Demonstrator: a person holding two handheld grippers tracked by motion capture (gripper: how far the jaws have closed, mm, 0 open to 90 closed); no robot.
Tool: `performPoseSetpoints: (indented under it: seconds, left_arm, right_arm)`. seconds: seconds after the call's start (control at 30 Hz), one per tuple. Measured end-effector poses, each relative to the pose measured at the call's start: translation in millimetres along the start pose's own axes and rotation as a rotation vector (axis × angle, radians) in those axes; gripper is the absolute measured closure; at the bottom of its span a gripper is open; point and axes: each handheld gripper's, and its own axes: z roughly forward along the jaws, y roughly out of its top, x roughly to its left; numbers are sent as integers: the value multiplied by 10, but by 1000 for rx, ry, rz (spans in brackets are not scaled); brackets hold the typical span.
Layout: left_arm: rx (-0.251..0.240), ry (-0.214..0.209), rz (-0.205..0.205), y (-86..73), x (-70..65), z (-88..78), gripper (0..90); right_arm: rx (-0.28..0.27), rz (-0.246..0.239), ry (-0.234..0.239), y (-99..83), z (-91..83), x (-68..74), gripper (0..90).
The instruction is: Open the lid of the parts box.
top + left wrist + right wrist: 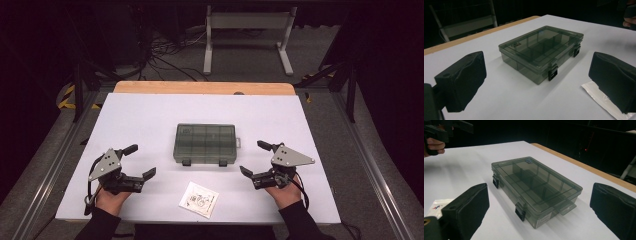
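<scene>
A smoky clear plastic organiser box (205,143) lies shut in the middle of the white table, its two black latches facing the person; inside it are dividers (541,48) (536,187). A small white packet (199,199) with printing lies flat in front of the box, its edge visible as a packet (604,100) and a packet corner (436,207). My left gripper (139,161) rests at the near left, open, nothing between its jaws. My right gripper (254,158) rests at the near right, also open and empty. Each stands apart from the box.
The white table top (150,115) has a wooden strip (200,88) along its far edge. Beyond it stand a white metal frame (247,35) and loose cables on a dark floor. Metal rails run along both table sides.
</scene>
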Motion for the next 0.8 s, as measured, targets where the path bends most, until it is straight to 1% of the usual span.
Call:
performPoseSetpoints:
  seconds: [0.07,0.1,0.13,0.27,0.33,0.37,0.47,0.57,0.63,0.73,0.77,0.8]
  left_arm:
    - [-4,-1,-5,12,1,34,20]
    - [4,-7,-4,19,5,39,20]
    - [-5,-6,-7,23,6,60,20]
    - [1,-11,-5,46,8,108,19]
    - [16,-6,7,58,-5,137,16]
    - [24,-8,21,63,-13,158,15]
    - [26,-15,23,70,-11,189,14]
    - [29,-22,16,80,9,215,14]
    - [30,-31,4,84,23,234,14]
    - [29,-30,7,84,32,258,17]
    - [37,-37,5,86,34,261,18]
    - [32,-35,-1,84,30,273,18]
  right_arm:
    - [1,-1,3,7,25,-3,29]
    - [3,-1,4,11,35,-5,29]
    - [2,-1,7,13,43,-8,29]
    - [3,1,15,33,89,-11,25]
    - [7,-1,18,38,106,-15,21]
    - [10,-2,19,40,119,-18,19]
    - [19,1,22,32,152,-35,17]
    - [22,7,32,38,168,-50,17]
    - [25,1,38,47,178,-54,18]
    - [32,0,39,44,195,-67,20]
    - [32,0,39,44,195,-67,20]
    - [38,8,40,45,195,-70,21]
